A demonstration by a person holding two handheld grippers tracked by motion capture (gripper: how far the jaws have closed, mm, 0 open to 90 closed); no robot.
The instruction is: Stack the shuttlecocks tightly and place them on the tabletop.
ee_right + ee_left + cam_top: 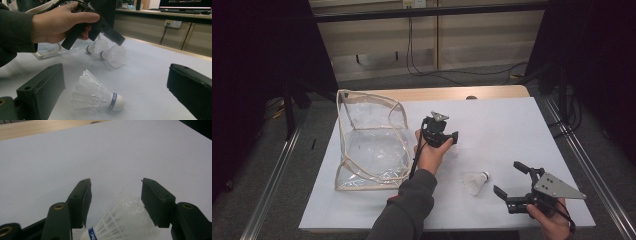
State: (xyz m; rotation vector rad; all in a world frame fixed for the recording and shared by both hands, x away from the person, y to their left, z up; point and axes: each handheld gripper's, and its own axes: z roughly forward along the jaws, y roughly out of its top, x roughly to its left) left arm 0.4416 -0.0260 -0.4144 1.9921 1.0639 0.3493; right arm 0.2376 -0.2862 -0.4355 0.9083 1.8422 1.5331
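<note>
A hand holds my left gripper (452,142) over the middle of the white table (492,120), jaws tilted down. In the left gripper view a white shuttlecock (125,222) with a blue band lies between the jaws of the left gripper (116,181). A gap shows at the left pad, so that gripper is open. In the right gripper view two shuttlecocks (113,55) lie side by side under the left gripper (113,37). Another shuttlecock (476,182) lies near the front, just left of my right gripper (507,177), which is open. It rests on the table ahead of the jaws of the right gripper (116,67).
A clear plastic bag (369,140) with cream trim stands open on the left part of the table. A wooden strip (452,92) runs along the far edge. Metal rails flank both sides, and cables hang at the back.
</note>
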